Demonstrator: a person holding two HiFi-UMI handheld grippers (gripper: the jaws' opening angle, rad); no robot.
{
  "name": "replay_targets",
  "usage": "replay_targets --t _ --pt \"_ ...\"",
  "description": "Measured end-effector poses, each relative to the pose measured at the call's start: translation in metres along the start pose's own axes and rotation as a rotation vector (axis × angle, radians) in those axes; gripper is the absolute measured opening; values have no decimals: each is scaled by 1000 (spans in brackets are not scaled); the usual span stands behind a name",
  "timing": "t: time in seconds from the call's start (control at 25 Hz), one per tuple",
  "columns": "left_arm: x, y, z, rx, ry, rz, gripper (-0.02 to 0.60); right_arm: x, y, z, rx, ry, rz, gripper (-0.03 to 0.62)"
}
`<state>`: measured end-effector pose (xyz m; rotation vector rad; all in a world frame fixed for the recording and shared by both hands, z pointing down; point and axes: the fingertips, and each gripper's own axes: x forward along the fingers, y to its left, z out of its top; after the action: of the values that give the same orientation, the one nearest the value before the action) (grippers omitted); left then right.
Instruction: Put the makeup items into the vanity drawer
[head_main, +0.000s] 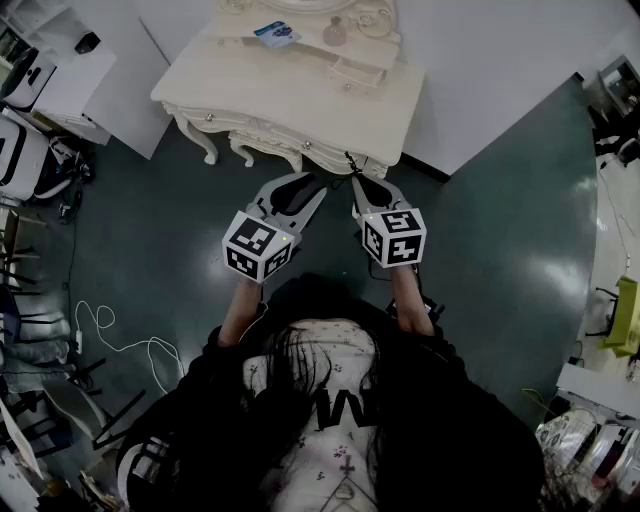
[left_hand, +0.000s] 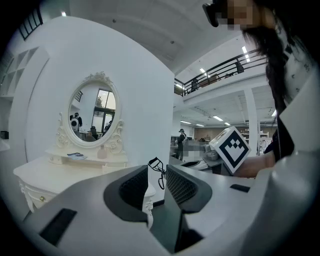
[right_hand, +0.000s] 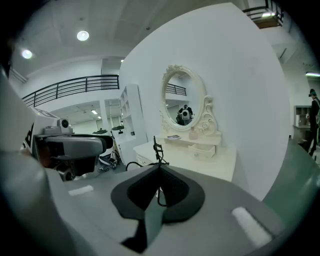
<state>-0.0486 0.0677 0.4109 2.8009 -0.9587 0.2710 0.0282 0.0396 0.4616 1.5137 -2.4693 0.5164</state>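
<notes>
Closest to the head camera are the person's dark hair and dark top, with both forearms reaching out toward the far side. At the right, the right gripper (head_main: 360, 184) has its jaws pressed together on an eyelash curler (head_main: 351, 163), which pokes up past the tips just short of the near edge of the vanity (head_main: 300, 100). The right gripper view shows it as a thin black wire frame, its curved clamp head standing above the pads and a handle loop hanging down between them. It should be very light and stiff, though narrow, smooth and hinged, so it could twist or slip. A hold across the shank, as now, looks safer than one on the head. At the left, the left gripper (head_main: 303, 186) has its jaws apart with nothing in them; through that gap the curler shows only farther off. On the far shelf under the mirror (right_hand: 182, 107) lie a blue packet (head_main: 275, 35) and a small bottle (head_main: 335, 33). To their right a small drawer (head_main: 357, 73) looks pulled out a little, probably where the curler should go.
</notes>
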Motion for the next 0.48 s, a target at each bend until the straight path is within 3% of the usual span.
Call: replay_targets --t 0.48 --pt "2 12 1 -1 4 -22 115 10 1 4 9 -3 -19 15"
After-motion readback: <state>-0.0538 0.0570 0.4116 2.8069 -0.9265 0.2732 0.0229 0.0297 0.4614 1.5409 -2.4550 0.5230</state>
